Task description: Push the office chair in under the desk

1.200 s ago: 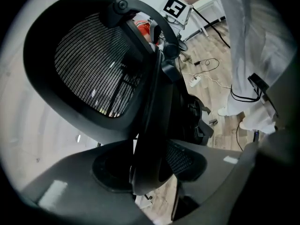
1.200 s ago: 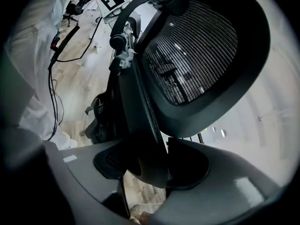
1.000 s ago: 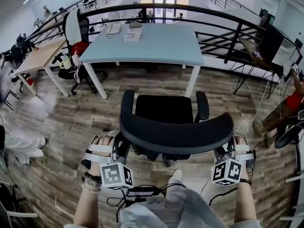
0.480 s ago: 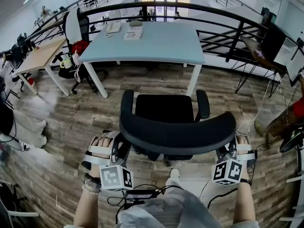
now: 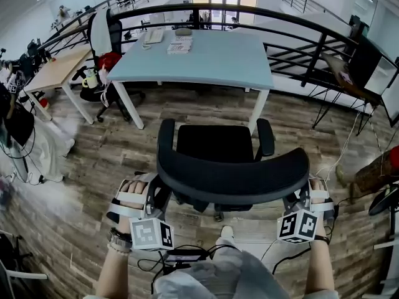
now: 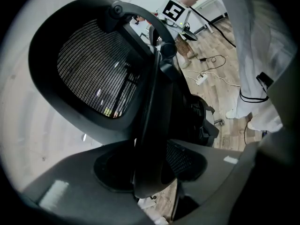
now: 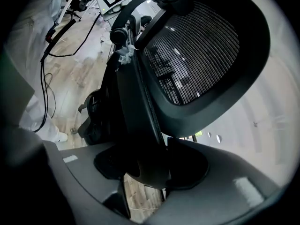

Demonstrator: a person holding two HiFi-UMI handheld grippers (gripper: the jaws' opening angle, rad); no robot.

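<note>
chair: the chair [image 5: 215,143] sits dead centre of the head view, seat facing the desk, its backrest [image 5: 232,174] nearest me at lower centre.
desk: the desk [image 5: 206,58] with the pale blue top is at upper centre, with papers [image 5: 179,46] near its far edge. Its front legs stand at either side of the gap I'm aiming for.
gap: a strip of bare wood floor [image 5: 206,108] shows between the seat front and the desk edge, so they are apart, not touching.
left gripper: my left gripper [image 5: 156,195] is at the backrest's left edge. In the left gripper view the dark frame rim fills the space between the jaws, with the pads clamped on it.
right gripper: my right gripper [image 5: 298,195] is on the backrest's right edge, jaws wide but closed on the thick rim, not empty.
done: both grips are set and the chair looks lined up with the desk opening.
left: I judge the whole push remains, since no part of the seat is under the top yet.
next: roll it straight toward the upper centre, keeping the armrests between the desk legs.
clutter: another chair [image 5: 100,36] is at upper left, well clear.
</note>
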